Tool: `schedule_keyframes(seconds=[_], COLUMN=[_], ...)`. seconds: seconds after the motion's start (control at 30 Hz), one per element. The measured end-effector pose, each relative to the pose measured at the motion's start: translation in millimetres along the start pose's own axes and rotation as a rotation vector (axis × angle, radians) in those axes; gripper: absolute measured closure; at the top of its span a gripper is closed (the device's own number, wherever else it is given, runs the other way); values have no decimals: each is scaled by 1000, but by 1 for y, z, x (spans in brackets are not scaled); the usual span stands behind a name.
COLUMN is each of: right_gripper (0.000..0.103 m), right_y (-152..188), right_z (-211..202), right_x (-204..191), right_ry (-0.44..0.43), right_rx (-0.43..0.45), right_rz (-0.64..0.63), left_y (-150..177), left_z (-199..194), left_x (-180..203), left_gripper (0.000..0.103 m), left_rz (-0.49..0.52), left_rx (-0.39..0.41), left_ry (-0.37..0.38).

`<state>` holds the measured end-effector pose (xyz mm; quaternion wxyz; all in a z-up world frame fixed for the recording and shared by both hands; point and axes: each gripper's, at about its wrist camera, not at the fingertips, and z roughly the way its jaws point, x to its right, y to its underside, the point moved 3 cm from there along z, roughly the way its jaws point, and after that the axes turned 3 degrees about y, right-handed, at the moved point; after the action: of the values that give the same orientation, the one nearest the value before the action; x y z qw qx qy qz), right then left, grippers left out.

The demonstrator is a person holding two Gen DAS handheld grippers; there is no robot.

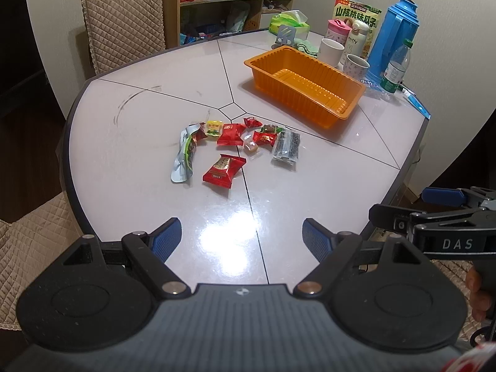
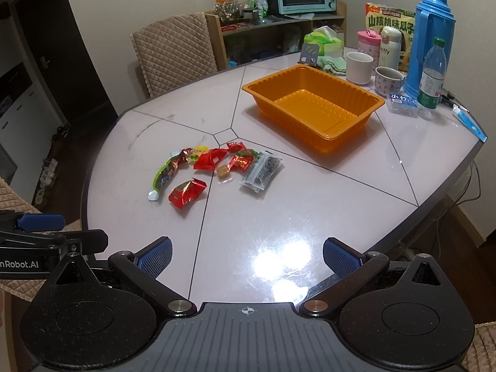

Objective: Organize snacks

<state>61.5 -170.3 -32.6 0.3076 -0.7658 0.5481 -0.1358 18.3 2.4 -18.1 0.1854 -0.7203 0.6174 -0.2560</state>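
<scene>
Both the left tool (image 1: 241, 238) and right tool (image 2: 247, 257) hang released above the table (image 2: 310, 204). Wrapped snacks (image 2: 217, 167) lie clustered near the orange tray (image 2: 313, 105).

The left tongs (image 1: 241, 238) stand wide apart with nothing between their blue pads (image 1: 166, 238). The right tongs (image 2: 247, 257) are likewise spread and bare. The two sit side by side at about the same height, the right tongs' fingers pointing leftward across the left's view. A hand (image 1: 479, 291) grips the right handle.
</scene>
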Motion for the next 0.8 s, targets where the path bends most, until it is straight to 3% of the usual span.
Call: schedule_keyframes(seconds=[0.8], right_gripper=[0], right_y=[-1], right_z=[6], right_x=[-2], right_ry=[-8], right_rx=[3], right_rz=[-5], left_y=[-4], left_z=[-2], left_x=[-2], left_gripper=[19], left_rz=[-7], left_rx=[-1], left_ry=[0])
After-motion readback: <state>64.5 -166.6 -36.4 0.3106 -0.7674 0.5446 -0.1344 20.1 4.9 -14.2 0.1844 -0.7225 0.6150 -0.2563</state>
